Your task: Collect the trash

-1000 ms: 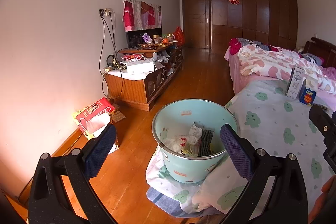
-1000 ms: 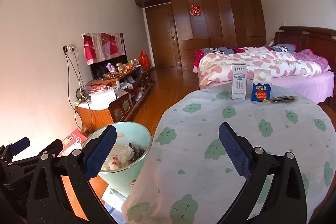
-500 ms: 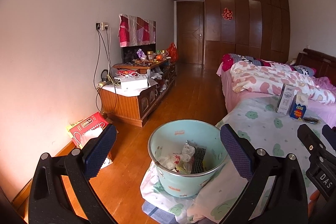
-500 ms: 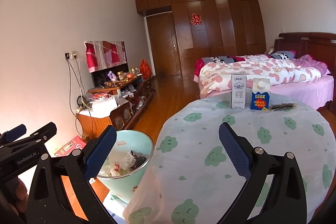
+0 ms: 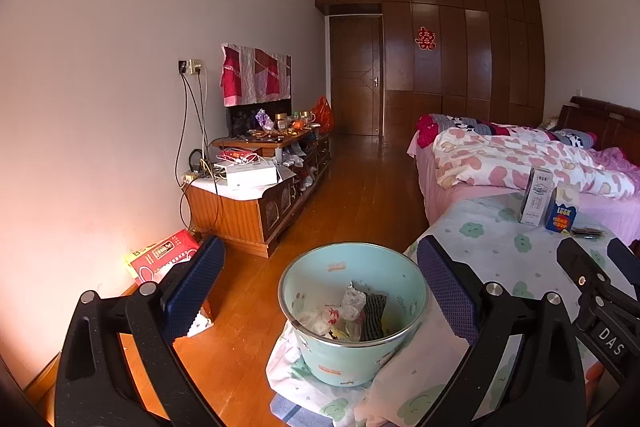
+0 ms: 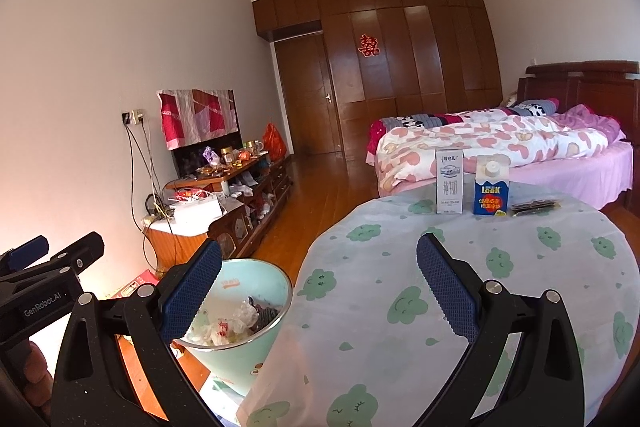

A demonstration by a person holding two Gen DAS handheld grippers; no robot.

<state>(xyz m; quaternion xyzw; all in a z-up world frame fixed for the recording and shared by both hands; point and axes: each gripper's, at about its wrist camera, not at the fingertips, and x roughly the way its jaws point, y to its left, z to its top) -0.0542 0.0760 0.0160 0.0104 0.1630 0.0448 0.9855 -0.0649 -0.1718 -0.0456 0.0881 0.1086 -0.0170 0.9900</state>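
Observation:
A pale blue trash bin [image 5: 352, 355] [image 6: 240, 351] stands on the floor against the table's left edge, holding crumpled wrappers and a dark striped piece. On the far side of the cloth-covered round table [image 6: 500, 291] [image 5: 504, 255] stand a white milk carton [image 6: 449, 183] [image 5: 537, 201] and a blue carton [image 6: 491, 190] [image 5: 562, 213], with a dark flat wrapper [image 6: 534, 205] [image 5: 587, 231] beside them. My left gripper [image 5: 320, 291] is open above the bin, nothing between its fingers. My right gripper [image 6: 319, 291] is open over the table's near edge, empty.
A cluttered low wooden cabinet [image 5: 256, 203] with cables runs along the left wall. A red box [image 5: 164, 255] lies on the wooden floor [image 5: 360, 203] near it. A bed [image 6: 520, 155] with a pink-spotted quilt stands behind the table. A person's hand holds each gripper.
Both grippers have lifted and tilted up, so the bin and the cartons sit lower in view. Both stay open and empty.

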